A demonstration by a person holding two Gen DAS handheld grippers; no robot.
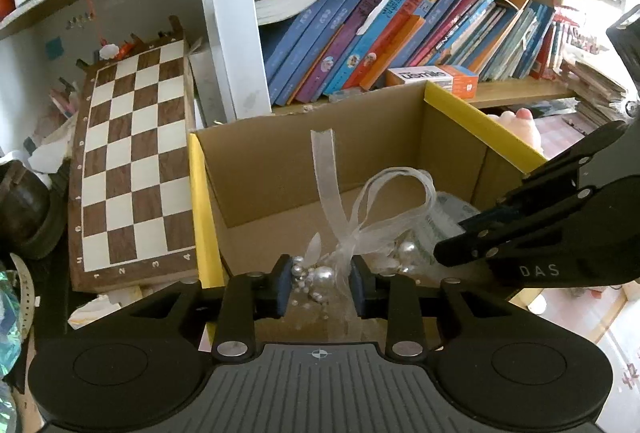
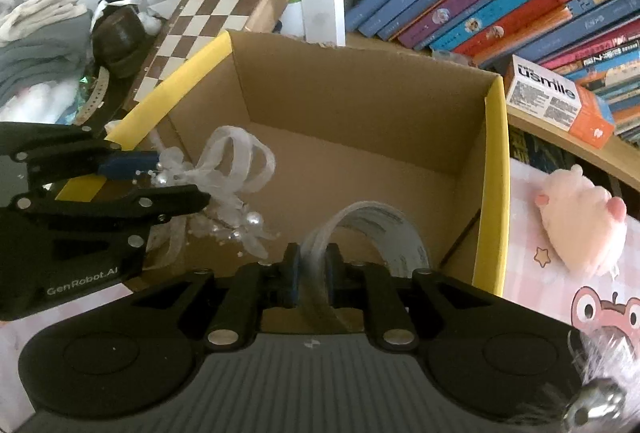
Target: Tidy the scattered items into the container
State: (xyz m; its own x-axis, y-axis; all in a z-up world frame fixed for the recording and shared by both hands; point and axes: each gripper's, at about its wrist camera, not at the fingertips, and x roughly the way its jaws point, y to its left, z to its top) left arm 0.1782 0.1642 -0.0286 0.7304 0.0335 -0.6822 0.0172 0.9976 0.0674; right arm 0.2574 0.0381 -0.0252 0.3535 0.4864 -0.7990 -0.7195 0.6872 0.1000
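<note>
An open cardboard box [image 1: 256, 169] with yellow flap edges stands in front of the bookshelf; it also shows in the right wrist view [image 2: 360, 105]. My left gripper [image 1: 320, 287] is shut on a white ribbon-and-pearl ornament [image 1: 352, 233] and holds it over the box's near left side; the ornament shows in the right wrist view [image 2: 236, 169] too. My right gripper [image 2: 312, 273] is shut on a curled clear plastic sheet [image 2: 372, 229] that arches over the box's near right part. In the left wrist view the right gripper [image 1: 452, 245] reaches in from the right.
A chessboard [image 1: 132, 161] lies left of the box. Leaning books [image 1: 400, 33] and a white-orange usmile box [image 2: 556, 97] sit on the shelf behind. A pink plush toy [image 2: 580, 221] lies on the pink cloth right of the box. A dark round object [image 2: 120, 37] and folded clothes [image 2: 36, 41] are at far left.
</note>
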